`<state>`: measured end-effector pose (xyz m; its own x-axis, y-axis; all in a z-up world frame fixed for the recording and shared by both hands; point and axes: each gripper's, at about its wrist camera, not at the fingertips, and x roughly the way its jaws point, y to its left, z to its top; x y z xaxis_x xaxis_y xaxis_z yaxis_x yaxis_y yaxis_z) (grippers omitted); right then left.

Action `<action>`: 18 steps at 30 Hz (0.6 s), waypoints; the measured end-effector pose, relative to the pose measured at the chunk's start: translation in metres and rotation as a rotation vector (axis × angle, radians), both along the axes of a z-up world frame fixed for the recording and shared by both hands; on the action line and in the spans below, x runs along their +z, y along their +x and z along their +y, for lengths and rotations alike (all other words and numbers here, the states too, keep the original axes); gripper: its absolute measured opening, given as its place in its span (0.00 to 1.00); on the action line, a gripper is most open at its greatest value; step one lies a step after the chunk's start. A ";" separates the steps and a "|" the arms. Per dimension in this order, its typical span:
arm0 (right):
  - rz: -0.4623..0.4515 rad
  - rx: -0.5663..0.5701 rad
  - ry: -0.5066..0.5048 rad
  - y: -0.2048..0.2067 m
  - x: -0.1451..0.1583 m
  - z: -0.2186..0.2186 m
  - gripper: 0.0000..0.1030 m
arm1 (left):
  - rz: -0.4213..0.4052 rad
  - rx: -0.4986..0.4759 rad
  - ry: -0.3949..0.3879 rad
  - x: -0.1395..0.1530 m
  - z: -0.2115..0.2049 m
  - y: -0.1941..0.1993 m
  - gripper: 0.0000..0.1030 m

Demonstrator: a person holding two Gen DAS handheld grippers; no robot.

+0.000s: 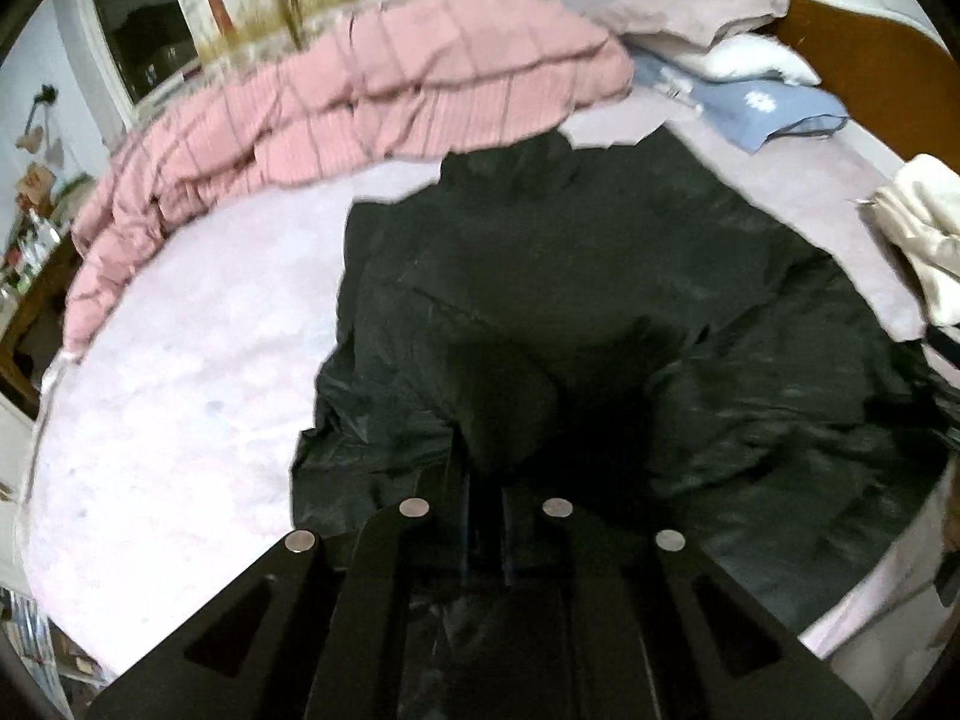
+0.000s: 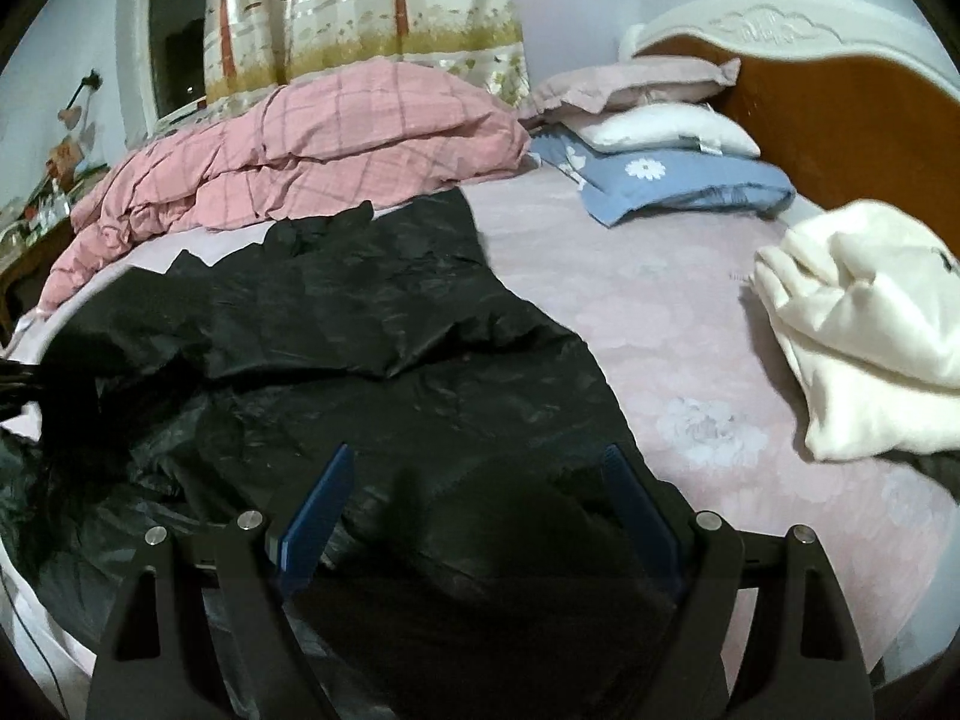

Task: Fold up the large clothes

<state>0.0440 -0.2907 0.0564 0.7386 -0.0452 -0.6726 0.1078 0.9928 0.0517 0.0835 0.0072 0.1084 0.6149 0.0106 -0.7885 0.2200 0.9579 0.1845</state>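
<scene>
black jacket (image 2: 360, 324) spread across pink bed sheet (image 2: 690, 324), crumpled at near edge; left tool (image 1: 486, 480) clamped tight on a bunched fold of it; right tool (image 2: 474, 498) wide apart above the hem, gripping nothing; cream garment (image 2: 864, 324) heaped well apart toward the headboard (image 2: 840, 114).
</scene>
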 end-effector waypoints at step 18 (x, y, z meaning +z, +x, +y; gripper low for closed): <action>0.041 -0.017 0.036 0.003 -0.005 0.001 0.83 | -0.230 0.021 0.108 -0.015 -0.007 -0.071 0.85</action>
